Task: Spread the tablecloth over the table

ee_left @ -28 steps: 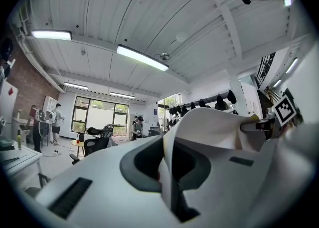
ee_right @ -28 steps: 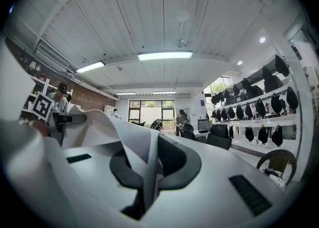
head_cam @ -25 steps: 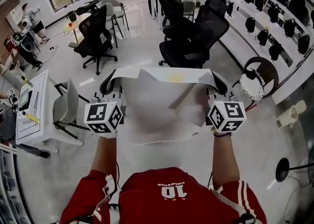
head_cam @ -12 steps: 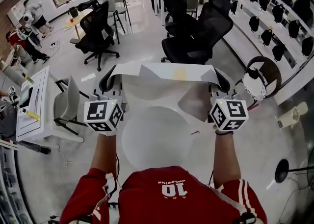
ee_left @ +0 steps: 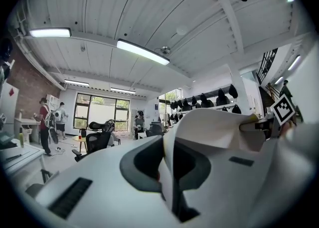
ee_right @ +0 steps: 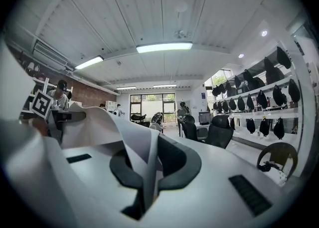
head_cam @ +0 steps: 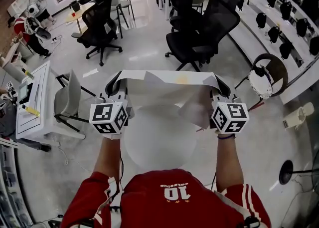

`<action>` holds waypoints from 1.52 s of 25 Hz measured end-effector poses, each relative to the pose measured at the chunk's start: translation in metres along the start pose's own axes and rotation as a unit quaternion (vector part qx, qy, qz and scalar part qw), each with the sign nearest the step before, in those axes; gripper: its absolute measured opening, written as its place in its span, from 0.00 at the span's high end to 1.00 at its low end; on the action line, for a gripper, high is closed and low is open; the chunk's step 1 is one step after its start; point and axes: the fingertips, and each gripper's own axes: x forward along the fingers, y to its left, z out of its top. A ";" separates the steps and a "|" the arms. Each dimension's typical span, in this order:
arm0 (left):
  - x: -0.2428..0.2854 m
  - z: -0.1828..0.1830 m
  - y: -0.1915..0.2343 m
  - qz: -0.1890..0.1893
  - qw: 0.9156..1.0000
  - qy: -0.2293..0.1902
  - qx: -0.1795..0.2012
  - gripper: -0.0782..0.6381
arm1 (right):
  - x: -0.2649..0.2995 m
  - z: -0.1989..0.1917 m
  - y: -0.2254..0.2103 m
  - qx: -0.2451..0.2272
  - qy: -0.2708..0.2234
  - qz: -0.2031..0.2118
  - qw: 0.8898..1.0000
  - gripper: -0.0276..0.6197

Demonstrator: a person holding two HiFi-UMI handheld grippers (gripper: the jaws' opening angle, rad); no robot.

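Black office chairs (head_cam: 102, 20) on glossy floor (head_cam: 144, 42), white desk (head_cam: 42, 87) (far left), people (head_cam: 31, 26) beyond it

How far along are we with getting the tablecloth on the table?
Done: the left gripper and right gripper are each shut on an edge of the tablecloth. In hand: the cloth hangs stretched between them, above the far side of the round table. Left: drawing it over the tabletop, most of which shows bare, and letting go.

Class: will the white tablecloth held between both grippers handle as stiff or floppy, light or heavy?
Probably floppy: the tablecloth folds and droops between the left gripper and right gripper. Likely light: two pinched edges carry it.
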 end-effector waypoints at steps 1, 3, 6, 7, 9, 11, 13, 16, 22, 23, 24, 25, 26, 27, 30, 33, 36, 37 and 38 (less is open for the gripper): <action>-0.002 -0.003 0.000 -0.001 1.000 0.002 -0.002 0.88 | -0.001 -0.003 0.001 0.000 0.004 0.001 1.000 0.93; -0.006 -0.009 0.001 -0.001 1.000 0.004 -0.003 0.88 | -0.002 -0.008 0.004 0.000 0.009 0.002 1.000 0.93; -0.011 -0.017 0.001 0.000 1.000 0.013 -0.006 0.88 | -0.006 -0.018 0.007 -0.001 0.023 0.002 1.000 0.93; -0.013 -0.021 0.001 0.000 1.000 0.016 -0.007 0.88 | -0.008 -0.023 0.008 -0.002 0.029 0.001 1.000 0.93; -0.020 -0.028 0.000 -0.002 1.000 0.021 -0.009 0.88 | -0.013 -0.032 0.012 -0.003 0.039 0.000 0.999 0.93; -0.030 -0.035 0.000 -0.006 1.000 0.024 -0.011 0.88 | -0.020 -0.039 0.018 -0.004 0.045 -0.001 0.999 0.93; -0.039 -0.039 0.000 -0.009 0.999 0.027 -0.016 0.88 | -0.026 -0.044 0.023 -0.004 0.049 -0.002 0.999 0.93; -0.053 -0.046 -0.004 -0.011 0.999 0.033 -0.023 0.88 | -0.038 -0.050 0.028 -0.002 0.054 -0.003 0.999 0.93; -0.089 -0.065 -0.012 -0.018 0.998 0.052 -0.025 0.88 | -0.069 -0.073 0.044 0.003 0.075 -0.008 0.997 0.93; -0.095 -0.069 -0.013 -0.020 0.998 0.055 -0.026 0.88 | -0.075 -0.077 0.047 0.004 0.078 -0.010 0.997 0.93; -0.101 -0.073 -0.015 -0.021 0.998 0.059 -0.026 0.88 | -0.081 -0.082 0.049 0.006 0.082 -0.012 0.997 0.93; -0.107 -0.076 -0.017 -0.022 0.997 0.062 -0.027 0.88 | -0.087 -0.086 0.051 0.008 0.085 -0.014 0.996 0.93; -0.113 -0.079 -0.019 -0.023 0.997 0.065 -0.028 0.88 | -0.093 -0.090 0.053 0.008 0.088 -0.016 0.996 0.93; -0.119 -0.082 -0.021 -0.024 0.997 0.068 -0.028 0.88 | -0.099 -0.093 0.055 0.009 0.091 -0.018 0.996 0.93; -0.138 -0.091 -0.028 -0.031 0.996 0.078 -0.026 0.88 | -0.116 -0.104 0.062 0.008 0.101 -0.022 0.995 0.93; -0.157 -0.101 -0.032 -0.033 0.995 0.089 -0.023 0.88 | -0.133 -0.115 0.071 0.010 0.110 -0.023 0.994 0.93; -0.177 -0.115 -0.037 -0.031 0.994 0.101 -0.025 0.88 | -0.153 -0.131 0.080 0.014 0.122 -0.025 0.992 0.93; -0.184 -0.120 -0.038 -0.031 0.994 0.104 -0.026 0.88 | -0.159 -0.137 0.083 0.015 0.126 -0.026 0.992 0.93; -0.190 -0.125 -0.040 -0.031 0.993 0.107 -0.028 0.88 | -0.165 -0.142 0.085 0.016 0.130 -0.028 0.991 0.93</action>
